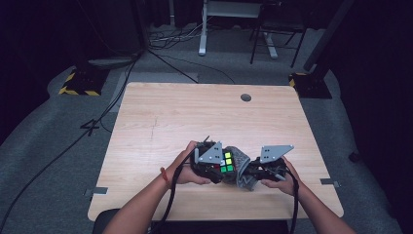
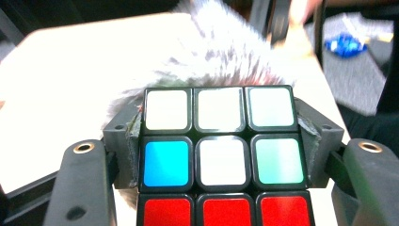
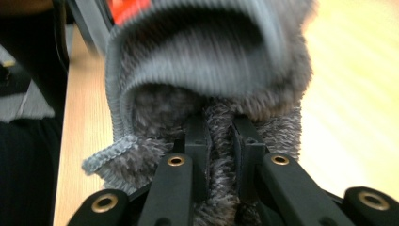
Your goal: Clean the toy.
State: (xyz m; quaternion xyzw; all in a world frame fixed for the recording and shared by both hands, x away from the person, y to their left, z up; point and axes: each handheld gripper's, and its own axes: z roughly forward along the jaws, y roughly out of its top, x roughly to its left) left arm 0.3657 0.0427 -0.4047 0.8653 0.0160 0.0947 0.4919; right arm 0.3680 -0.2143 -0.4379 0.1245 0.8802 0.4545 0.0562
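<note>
grippers clamp cube (image 2: 220, 160), sock (image 3: 211, 94)

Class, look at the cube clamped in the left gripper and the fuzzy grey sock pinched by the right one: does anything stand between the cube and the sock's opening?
Nothing visible does: the multicoloured puzzle cube sits directly against the fuzzy grey sock.
</note>
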